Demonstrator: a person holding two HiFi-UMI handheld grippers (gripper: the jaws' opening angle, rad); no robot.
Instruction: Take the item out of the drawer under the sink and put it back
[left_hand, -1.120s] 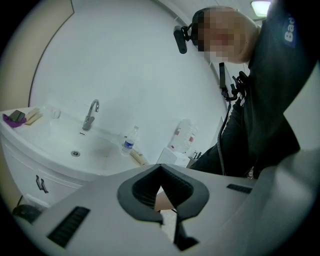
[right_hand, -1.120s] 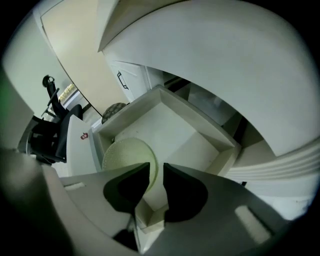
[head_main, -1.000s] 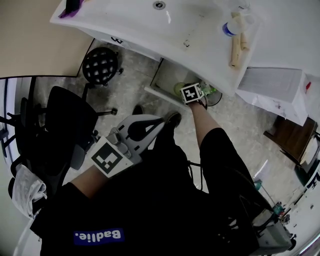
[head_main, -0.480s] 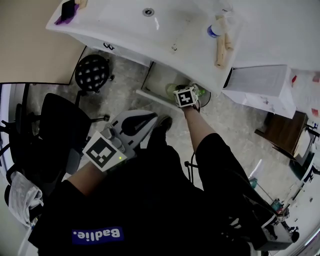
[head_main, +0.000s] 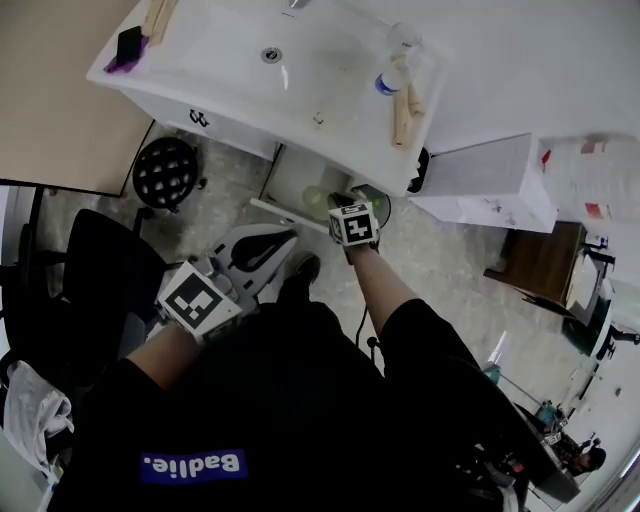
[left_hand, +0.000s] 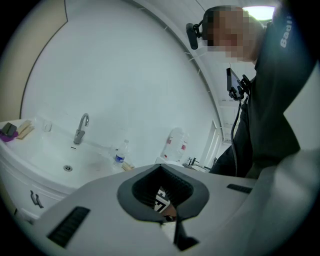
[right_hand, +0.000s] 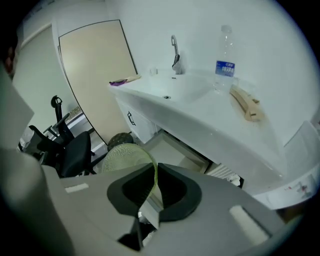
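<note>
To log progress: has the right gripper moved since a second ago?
Yes. The right gripper has drawn slightly back from the sink, towards the person, jaws shut on the green bowl.

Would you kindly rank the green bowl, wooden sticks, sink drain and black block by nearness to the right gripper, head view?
1. green bowl: held by right gripper
2. wooden sticks: counter's right
3. sink drain: basin middle
4. black block: far left corner

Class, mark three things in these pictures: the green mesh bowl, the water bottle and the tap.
green mesh bowl (right_hand: 122, 157), right gripper view, on its domed mesh side.
water bottle (right_hand: 226, 68), right gripper view, on its blue label.
tap (right_hand: 175, 55), right gripper view, on its upright spout.
</note>
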